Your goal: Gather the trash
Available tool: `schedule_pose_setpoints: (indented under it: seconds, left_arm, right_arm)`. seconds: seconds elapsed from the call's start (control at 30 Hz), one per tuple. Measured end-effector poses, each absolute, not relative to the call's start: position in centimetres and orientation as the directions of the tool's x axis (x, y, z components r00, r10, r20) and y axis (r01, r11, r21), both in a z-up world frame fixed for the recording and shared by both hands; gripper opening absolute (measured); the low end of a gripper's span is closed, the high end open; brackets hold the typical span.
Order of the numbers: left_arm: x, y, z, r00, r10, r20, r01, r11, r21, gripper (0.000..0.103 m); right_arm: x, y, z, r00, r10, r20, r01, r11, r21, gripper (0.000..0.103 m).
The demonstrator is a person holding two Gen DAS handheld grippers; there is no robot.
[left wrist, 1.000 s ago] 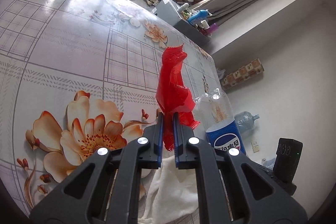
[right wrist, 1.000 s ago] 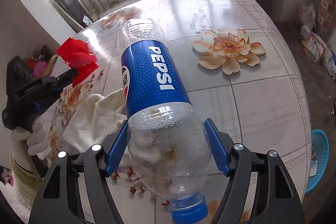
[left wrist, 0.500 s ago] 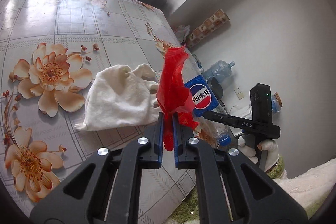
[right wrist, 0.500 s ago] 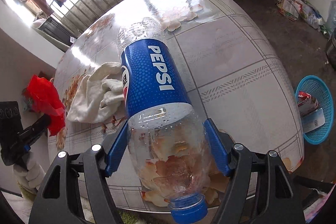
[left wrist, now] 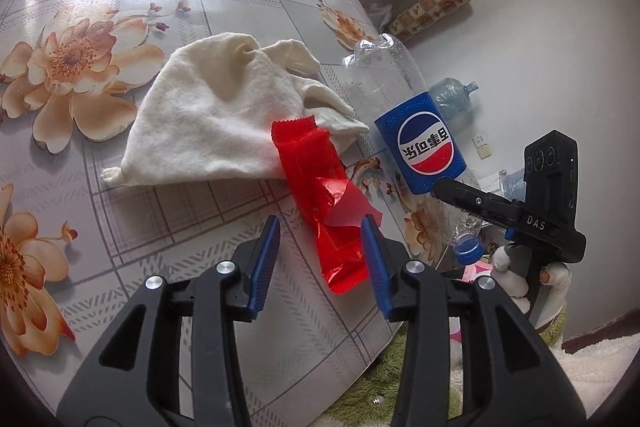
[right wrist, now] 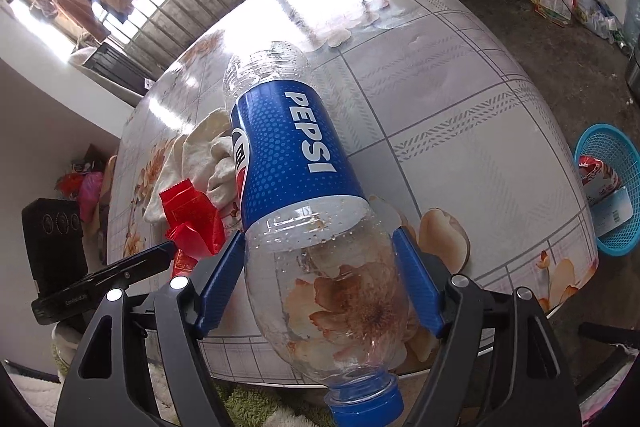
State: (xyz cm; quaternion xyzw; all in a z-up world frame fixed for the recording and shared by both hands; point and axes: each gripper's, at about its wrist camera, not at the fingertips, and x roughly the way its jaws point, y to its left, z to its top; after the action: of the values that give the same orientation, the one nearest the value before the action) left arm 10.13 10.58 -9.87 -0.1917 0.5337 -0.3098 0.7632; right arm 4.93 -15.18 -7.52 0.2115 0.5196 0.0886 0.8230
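A red plastic wrapper (left wrist: 320,187) lies slanted between the blue pads of my left gripper (left wrist: 320,227). The jaws are opening, and the pads no longer pinch the wrapper. It hangs just above the floral table (left wrist: 192,223), partly over a white cloth (left wrist: 216,115). My right gripper (right wrist: 319,235) is shut on an empty Pepsi bottle (right wrist: 296,155) near its neck, cap towards the camera, though its jaws are starting to ease apart. The bottle is held tilted over the table's near edge. The left wrist view shows the bottle (left wrist: 424,147) just right of the wrapper.
A blue plastic basket (right wrist: 608,143) holding some packaging stands on the floor off the table's right side. A large water jug (left wrist: 452,95) is by the wall. Green and white rugs lie under the table's near edge.
The left jaws have parted and let go of the red wrapper, which has tipped down from upright. Both grippers have swung towards the table's near edge, and the bottle remains gripped.
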Motion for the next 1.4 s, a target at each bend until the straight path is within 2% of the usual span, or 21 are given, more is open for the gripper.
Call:
schedule_pose_setpoints:
  seconds: [0.4,0.73,0.83,1.17,1.27,1.4]
  left_arm:
    - [9.4,9.4,-10.1,0.259,-0.684,-0.682,0.258,0.729,-0.634,0.037]
    - [9.0,7.9,-9.9,0.286,-0.635,-0.717,0.289,0.771,-0.568,0.011]
    - [8.7,7.5,-9.7,0.29,-0.637,-0.714,0.304,0.769,-0.563,0.008]
    - [8.0,7.7,-7.9,0.346,-0.633,-0.692,0.333,0.773,-0.54,0.006]
    - [7.7,9.4,-6.3,0.395,-0.632,-0.667,0.332,0.775,-0.537,0.006]
    - [7.5,12.4,-4.2,0.471,-0.612,-0.635,0.303,0.788,-0.535,0.006]
  right_arm:
    - [5.3,-15.5,-7.3,0.471,0.395,-0.789,0.053,0.88,0.472,0.074]
    - [5.5,-14.5,-8.0,0.463,0.399,-0.792,0.013,0.89,0.456,0.074]
    - [5.5,-14.3,-8.0,0.466,0.391,-0.794,0.008,0.895,0.446,0.071]
    - [5.0,-15.1,-7.5,0.5,0.357,-0.789,0.019,0.906,0.423,0.071]
    - [4.9,-15.3,-6.9,0.522,0.352,-0.777,0.01,0.909,0.417,0.077]
    - [4.8,-15.3,-5.6,0.563,0.32,-0.762,-0.004,0.923,0.384,0.078]
